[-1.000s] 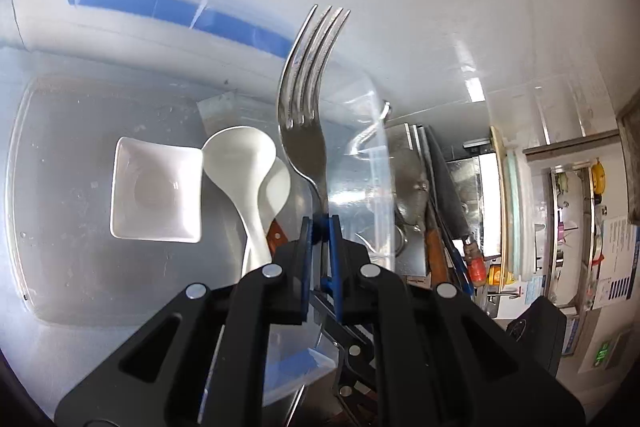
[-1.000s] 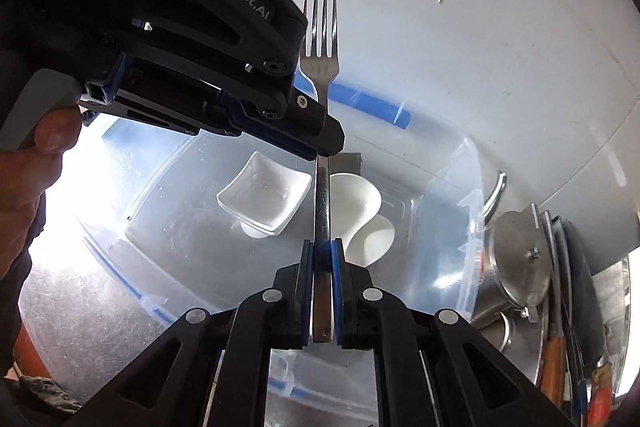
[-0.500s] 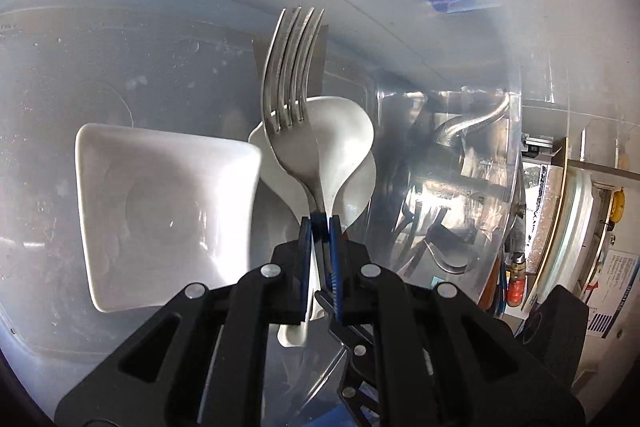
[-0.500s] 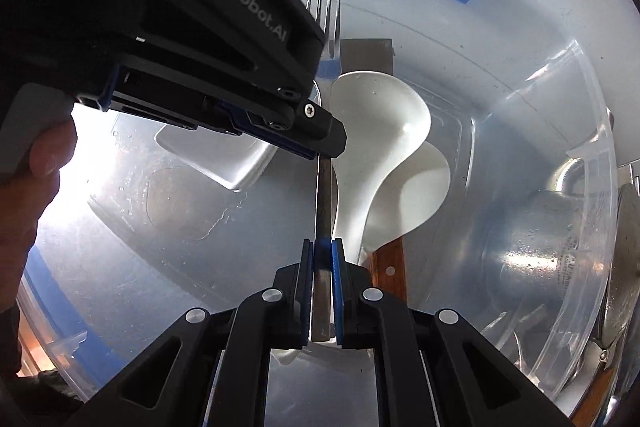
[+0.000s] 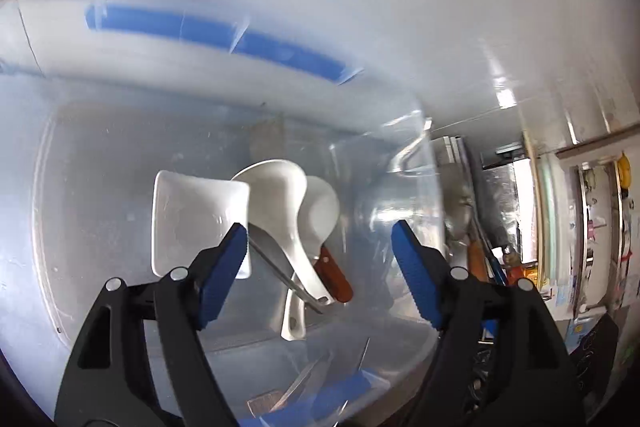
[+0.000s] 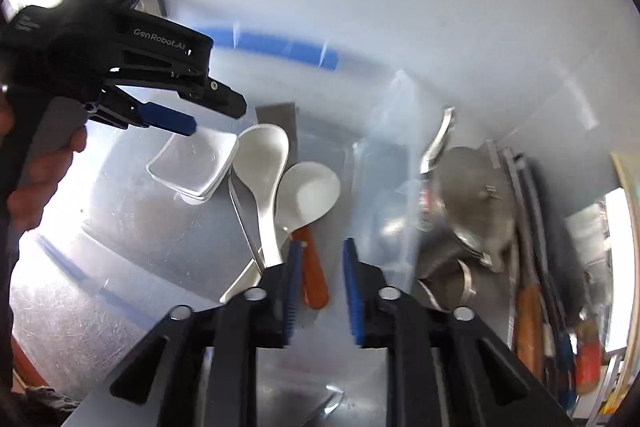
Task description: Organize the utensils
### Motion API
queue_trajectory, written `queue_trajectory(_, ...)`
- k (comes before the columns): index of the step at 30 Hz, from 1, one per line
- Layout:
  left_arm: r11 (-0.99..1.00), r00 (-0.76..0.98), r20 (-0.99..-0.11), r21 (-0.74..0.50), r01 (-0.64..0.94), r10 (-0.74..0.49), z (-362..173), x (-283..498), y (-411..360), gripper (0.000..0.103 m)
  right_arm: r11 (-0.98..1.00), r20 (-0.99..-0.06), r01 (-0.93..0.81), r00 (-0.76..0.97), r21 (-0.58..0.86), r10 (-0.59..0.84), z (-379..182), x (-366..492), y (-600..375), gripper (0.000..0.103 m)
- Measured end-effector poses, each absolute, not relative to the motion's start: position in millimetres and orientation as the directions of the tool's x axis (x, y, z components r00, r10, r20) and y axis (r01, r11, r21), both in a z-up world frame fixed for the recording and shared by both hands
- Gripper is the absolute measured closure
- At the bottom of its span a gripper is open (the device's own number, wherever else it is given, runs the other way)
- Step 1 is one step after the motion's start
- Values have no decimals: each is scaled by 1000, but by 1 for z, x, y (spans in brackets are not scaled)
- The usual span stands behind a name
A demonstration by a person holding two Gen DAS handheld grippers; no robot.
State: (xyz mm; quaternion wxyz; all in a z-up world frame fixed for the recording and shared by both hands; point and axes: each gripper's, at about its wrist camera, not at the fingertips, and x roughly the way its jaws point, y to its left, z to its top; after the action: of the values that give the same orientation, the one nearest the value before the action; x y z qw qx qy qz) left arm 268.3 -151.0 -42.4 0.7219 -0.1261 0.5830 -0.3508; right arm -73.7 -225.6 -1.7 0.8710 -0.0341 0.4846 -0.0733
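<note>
Both grippers hang above a clear plastic bin (image 5: 400, 163), their jaws just opened and empty: the left gripper (image 5: 318, 241) spread wide, the right gripper (image 6: 320, 279) parted less. The released fork (image 6: 244, 215) lies on the bin's floor against two white spoons (image 6: 264, 163), beside a square white dish (image 5: 192, 215).

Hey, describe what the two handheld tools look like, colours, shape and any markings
Both tools are black plastic with two angular, cut-out fingers, blue ribbed pads and silver round pivot pins. The left tool shows its white "GenRobot.AI" lettering on the side in the right wrist view. The right tool looks the same; no cables or sleeves are visible.
</note>
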Motion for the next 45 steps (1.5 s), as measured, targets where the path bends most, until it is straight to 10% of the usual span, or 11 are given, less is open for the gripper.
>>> queue_trajectory(1,703,99,-734,-590,397,-672,-26,254,-143,31,986,-813,111,559,-123,-164,8,-104,-226,32)
queue_trajectory(6,573,50,-634,-659,487,-771,7,177,-128,19,968,-870,251,474,-11,-134,-41,-196,-230,30)
queue_trajectory(18,563,-235,-793,-575,594,-562,-97,59,-158,19,876,-978,482,182,2,-98,-177,-258,-188,32)
queue_trajectory(26,591,-247,-810,-565,576,-533,-114,46,-162,19,882,-974,467,219,56,-54,-183,-272,-172,87)
queue_trajectory(45,635,-531,-725,-668,387,-439,-198,20,-209,19,879,-953,437,297,191,60,-136,-312,-173,89)
